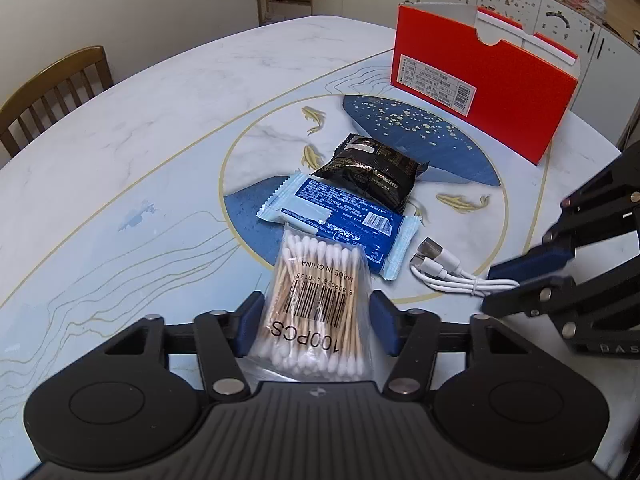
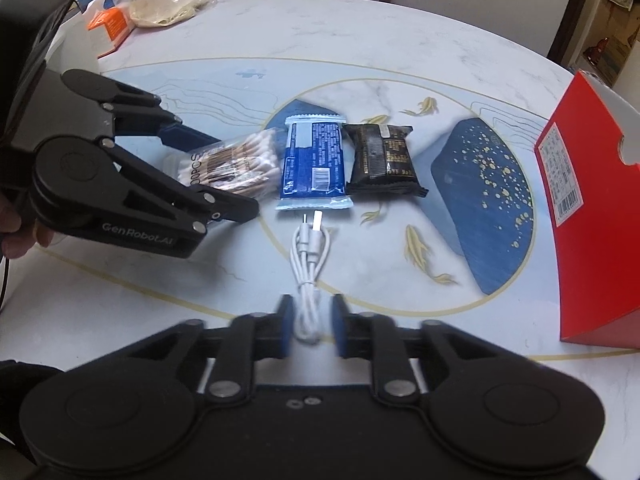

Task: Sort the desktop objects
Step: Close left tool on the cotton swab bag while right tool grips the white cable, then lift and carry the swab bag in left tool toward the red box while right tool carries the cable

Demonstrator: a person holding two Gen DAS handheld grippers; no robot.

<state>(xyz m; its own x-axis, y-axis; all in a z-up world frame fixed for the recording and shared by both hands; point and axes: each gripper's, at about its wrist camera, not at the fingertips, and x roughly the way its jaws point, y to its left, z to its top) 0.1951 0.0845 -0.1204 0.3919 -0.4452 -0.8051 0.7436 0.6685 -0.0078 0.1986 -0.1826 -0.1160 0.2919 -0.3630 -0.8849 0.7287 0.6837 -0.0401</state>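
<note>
Cotton swab pack (image 1: 316, 300) lies on table (image 1: 160, 128) between left gripper (image 1: 316, 320) pads, gaps either side: open. Right gripper (image 2: 312, 326) straddles white cable (image 2: 310, 264), jaws apart, open. Beyond: blue packet (image 2: 314, 160), black packet (image 2: 382, 160), then red box (image 1: 480, 80).

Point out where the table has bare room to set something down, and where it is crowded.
Free: the marble stretch between the table's gold ring and the wooden chair; also the painted area between the black snack packet and the orange box. Crowded: the centre, where the cotton swab pack, blue wet-wipe packet, black snack packet and white USB cable cluster.
</note>
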